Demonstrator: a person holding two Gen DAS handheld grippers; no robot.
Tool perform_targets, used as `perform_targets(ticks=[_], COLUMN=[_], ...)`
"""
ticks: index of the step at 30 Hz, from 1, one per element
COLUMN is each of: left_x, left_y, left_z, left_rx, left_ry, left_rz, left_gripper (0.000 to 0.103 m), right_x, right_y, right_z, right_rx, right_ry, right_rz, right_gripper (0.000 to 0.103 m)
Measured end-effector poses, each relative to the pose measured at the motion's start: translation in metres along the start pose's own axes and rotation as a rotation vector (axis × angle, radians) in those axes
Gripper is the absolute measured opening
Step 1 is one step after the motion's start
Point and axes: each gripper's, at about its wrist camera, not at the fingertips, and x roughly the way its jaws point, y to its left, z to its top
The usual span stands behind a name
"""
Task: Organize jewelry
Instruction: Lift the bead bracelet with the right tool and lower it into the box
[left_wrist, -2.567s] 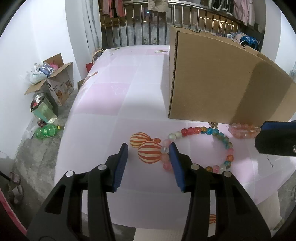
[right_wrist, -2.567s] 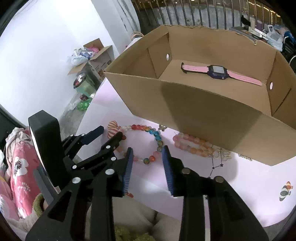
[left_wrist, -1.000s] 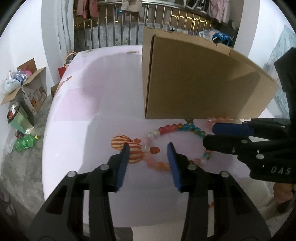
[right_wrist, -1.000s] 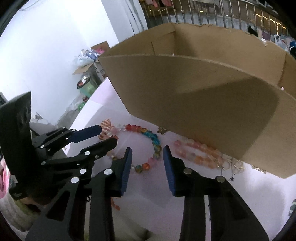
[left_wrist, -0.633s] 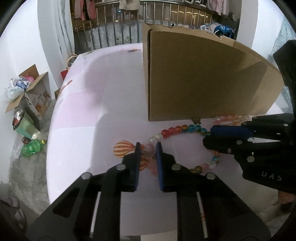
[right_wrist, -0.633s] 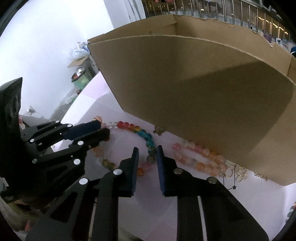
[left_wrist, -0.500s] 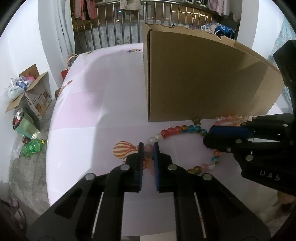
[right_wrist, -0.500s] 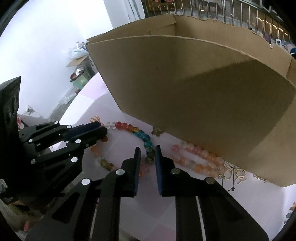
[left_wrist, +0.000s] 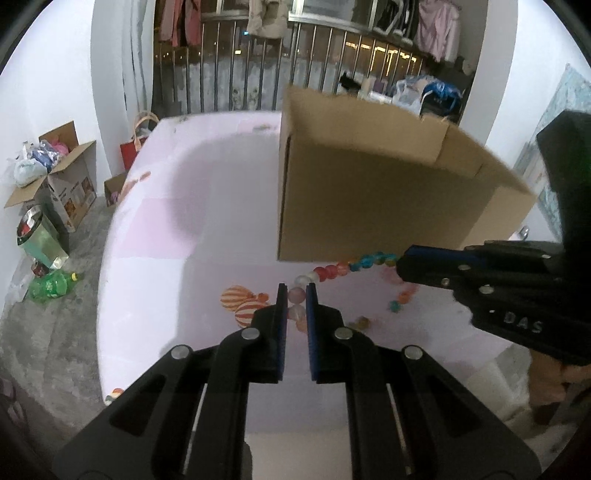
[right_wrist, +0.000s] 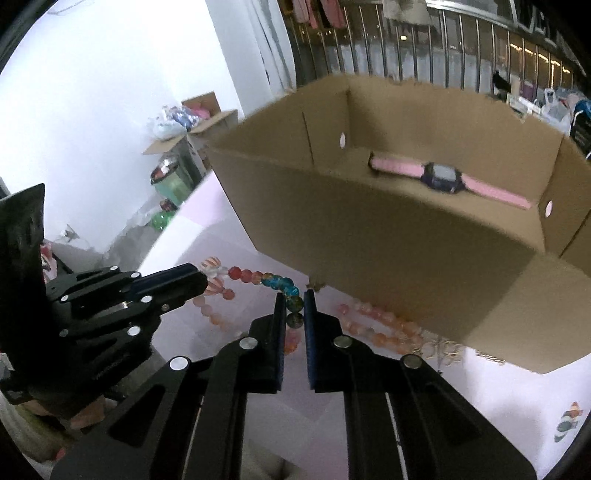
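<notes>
A multicoloured bead necklace (left_wrist: 334, 270) with striped orange-and-white ball pendants (left_wrist: 236, 296) hangs between my two grippers, lifted off the pink table (left_wrist: 177, 236). My left gripper (left_wrist: 296, 295) is shut on its pale pink beads near the pendants. My right gripper (right_wrist: 294, 303) is shut on its blue and dark beads; it also shows in the left wrist view (left_wrist: 406, 263). The open cardboard box (right_wrist: 388, 225) stands just behind and holds a pink-strapped watch (right_wrist: 443, 176).
A pink bead bracelet (right_wrist: 373, 325) and a thin chain with star charms (right_wrist: 443, 349) lie on the table by the box front. The table's front edge is close below the grippers. Boxes and bottles (left_wrist: 48, 192) sit on the floor at left.
Both grippers closed on the bead necklace and rose with it. The view now looks over the box rim, so the watch inside shows again.
</notes>
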Motion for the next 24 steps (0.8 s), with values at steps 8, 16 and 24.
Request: perform_targets(ticks=[8,16,24], left_x=[-0.067,-0.046,0.032], left_y=[-0.014,-0.034,-0.041], left_z=[0.054,0.136,0.165], left_rx=[0.017,0.057,0.076], left_ry=[-0.182,-0.219,-0.045], left_rz=[-0.091,-0.125,-0.047], left_gripper=[0.009,0.009,0.009], right_x=[-0.063,-0.078,-0.008], right_y=[0.006,-0.037,-0.082], right_z=[0.037,0.109,0.138], right_rx=[-0.031,-0.002,0.143], right_ry=[-0.171,-0.21,0.042], right_rz=[0.036,0.029,0.048], right_gripper=[0.01,0.01,0.01])
